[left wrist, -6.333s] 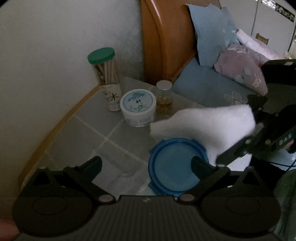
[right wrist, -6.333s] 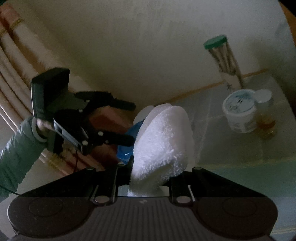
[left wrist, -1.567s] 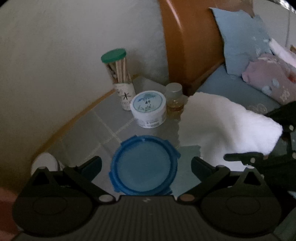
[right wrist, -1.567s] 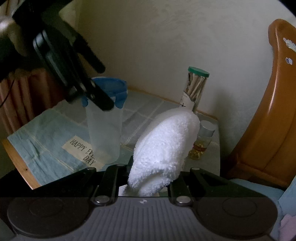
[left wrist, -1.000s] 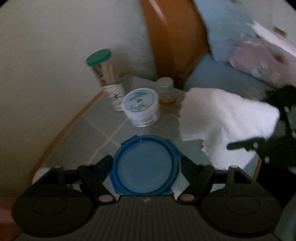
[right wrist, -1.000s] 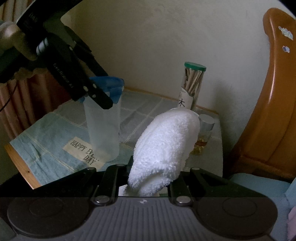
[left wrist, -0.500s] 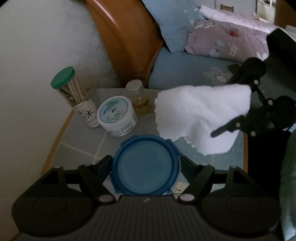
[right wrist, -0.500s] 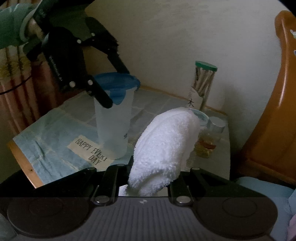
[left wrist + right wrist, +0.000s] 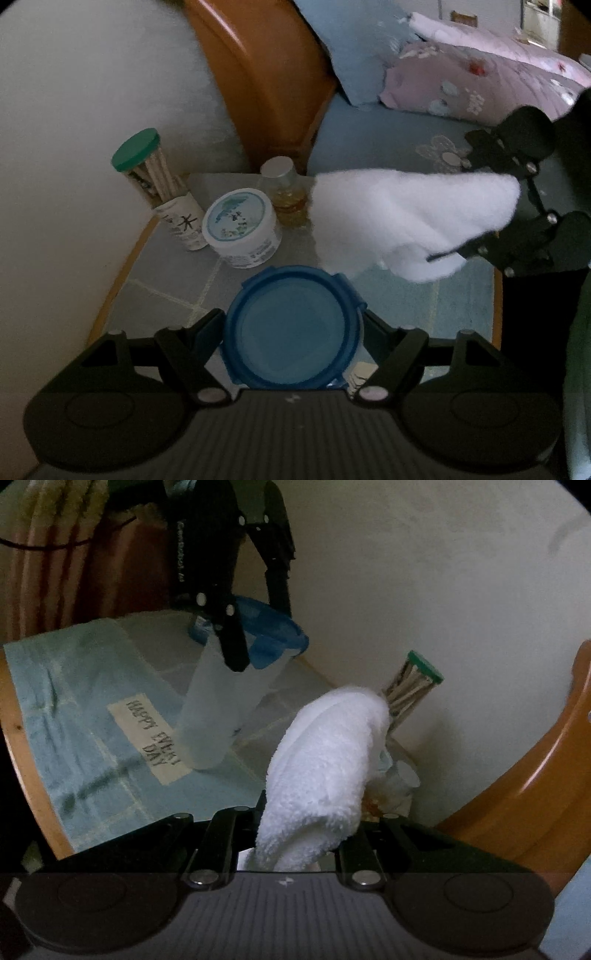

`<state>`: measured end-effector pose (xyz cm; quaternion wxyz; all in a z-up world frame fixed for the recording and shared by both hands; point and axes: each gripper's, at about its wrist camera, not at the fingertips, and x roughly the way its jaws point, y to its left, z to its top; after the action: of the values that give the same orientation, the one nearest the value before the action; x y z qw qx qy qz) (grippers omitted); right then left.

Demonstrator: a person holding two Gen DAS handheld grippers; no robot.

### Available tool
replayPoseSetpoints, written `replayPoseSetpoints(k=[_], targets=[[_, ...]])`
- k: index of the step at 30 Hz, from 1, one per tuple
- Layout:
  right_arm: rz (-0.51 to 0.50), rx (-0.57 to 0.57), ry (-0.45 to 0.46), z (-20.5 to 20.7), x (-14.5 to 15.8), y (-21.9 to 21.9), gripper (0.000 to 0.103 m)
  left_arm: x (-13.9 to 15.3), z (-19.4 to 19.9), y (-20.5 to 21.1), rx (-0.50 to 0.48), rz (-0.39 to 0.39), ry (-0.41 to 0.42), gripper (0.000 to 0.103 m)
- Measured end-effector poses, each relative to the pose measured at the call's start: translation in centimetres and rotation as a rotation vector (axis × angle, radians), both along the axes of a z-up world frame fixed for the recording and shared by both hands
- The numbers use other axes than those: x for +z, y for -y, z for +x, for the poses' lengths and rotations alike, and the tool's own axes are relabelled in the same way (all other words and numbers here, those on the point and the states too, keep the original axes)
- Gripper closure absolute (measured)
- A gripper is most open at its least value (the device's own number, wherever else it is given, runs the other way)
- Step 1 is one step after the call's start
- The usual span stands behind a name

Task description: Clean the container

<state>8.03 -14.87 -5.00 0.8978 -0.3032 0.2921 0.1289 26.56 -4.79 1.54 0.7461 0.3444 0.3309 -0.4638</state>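
A tall, translucent container (image 9: 221, 701) with a blue snap-on lid (image 9: 291, 328) stands on a small tiled bedside table (image 9: 162, 280), its base on a pale blue cloth mat (image 9: 85, 701) printed with "HAPPY EVERY DAY". Its long axis runs from base to lid, lid uppermost; in the right wrist view it leans to the right, though the whole scene is tilted there. The left gripper (image 9: 293, 328) clasps it just below the lid, one black finger on each side of the rim. The right gripper (image 9: 306, 834) has its fingers drawn tight together on a folded white towel (image 9: 328, 760), which sticks out forward from them and hangs in the air to the right of the container, apart from it. The left wrist view looks straight down on the lid, hiding the container's body and the mat's wording; only the right wrist view shows the clear walls from the side. The left view alone shows a round white jar (image 9: 242, 227) plainly, plus bedding (image 9: 480, 85). At the back of the table stand a green-capped tube of sticks (image 9: 159, 184) and a small amber bottle (image 9: 286, 192), beside a wooden headboard (image 9: 266, 81).
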Motion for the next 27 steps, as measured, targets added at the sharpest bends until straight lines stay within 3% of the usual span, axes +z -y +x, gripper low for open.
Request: replayPoseSetpoints(k=[7,11,13,16,19,23,27], targets=[[0.059,0.035,-0.021,-0.2,0.4,0.4,0.086,0.3,0.0,-0.4,0.05,-0.028,-0.007,0.019],[0.079,0.027,0.027,-0.5,1.3,0.8,0.086,0.4,0.0,-0.6,0.073,-0.041,-0.016,0.019],[0.047,0.013,0.064,-0.8,1.6,0.7,0.086,0.3,0.0,-0.6,0.078,-0.048,-0.021,0.019],[-0.178,0.098,0.064,-1.4,0.3,-0.3,0.086,0.3,0.0,-0.5,0.083,-0.053,-0.015,0.019],[-0.052,-0.012,0.068,-0.4,1.8,1.5,0.086,0.5,-0.2,-0.6,0.087,-0.071,-0.02,0.019],[-0.069,0.011,0.055,-0.6,1.9,1.9,0.086,0.6,-0.3,-0.5,0.091,-0.088,-0.016,0.018],[0.169,-0.068,-0.003,-0.1,2.9,3.9,0.086,0.7,-0.3,-0.6,0.111,-0.117,-0.028,0.018]])
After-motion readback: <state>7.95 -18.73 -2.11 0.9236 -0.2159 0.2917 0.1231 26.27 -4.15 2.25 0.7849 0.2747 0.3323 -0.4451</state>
